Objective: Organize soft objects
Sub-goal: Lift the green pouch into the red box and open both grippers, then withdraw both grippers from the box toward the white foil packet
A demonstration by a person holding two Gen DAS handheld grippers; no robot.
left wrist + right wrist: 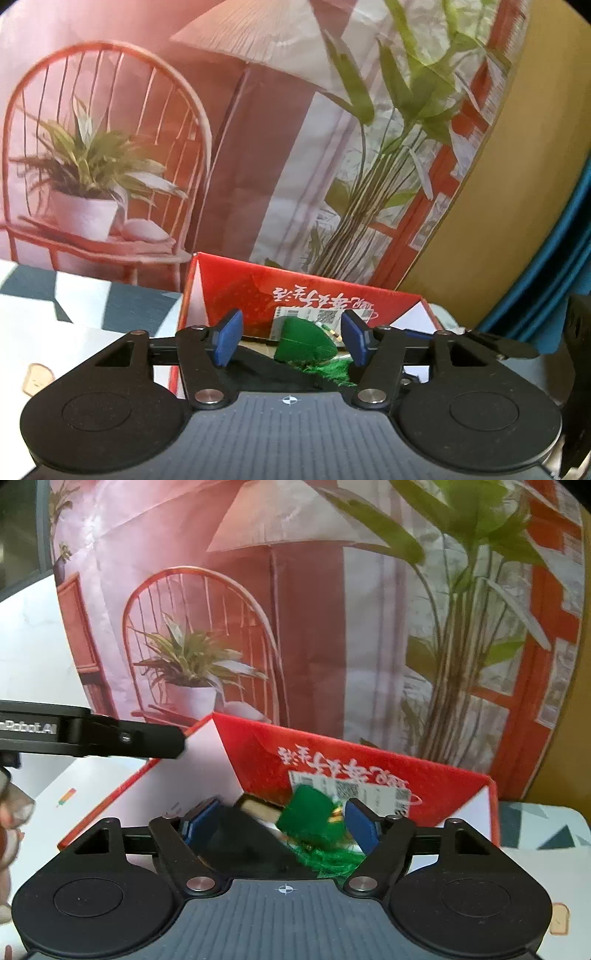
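Behind everything hung a printed backdrop point(258, 129) showing a red wire chair, a potted plant, a floor lamp and tall green stalks beside a red window frame, with a mustard-yellow wall point(509, 206) and teal drapery point(569, 280) to its right. Below it, the tabletop wore a white cloth point(74, 314) patterned with dark teal shapes and a small toast picture. A red cardboard box point(332, 760) with white inner flaps stood open on that cloth, printed lettering and a shipping label across its back wall. Inside it lay a green soft object point(306, 341) with a fringed green tassel, resting on dark fabric point(251, 849). The left gripper point(291, 339) hovered at the box with its blue pads spread wide on either side of the green piece, gripping nothing. The right gripper point(280, 823) was likewise spread apart over the same box.
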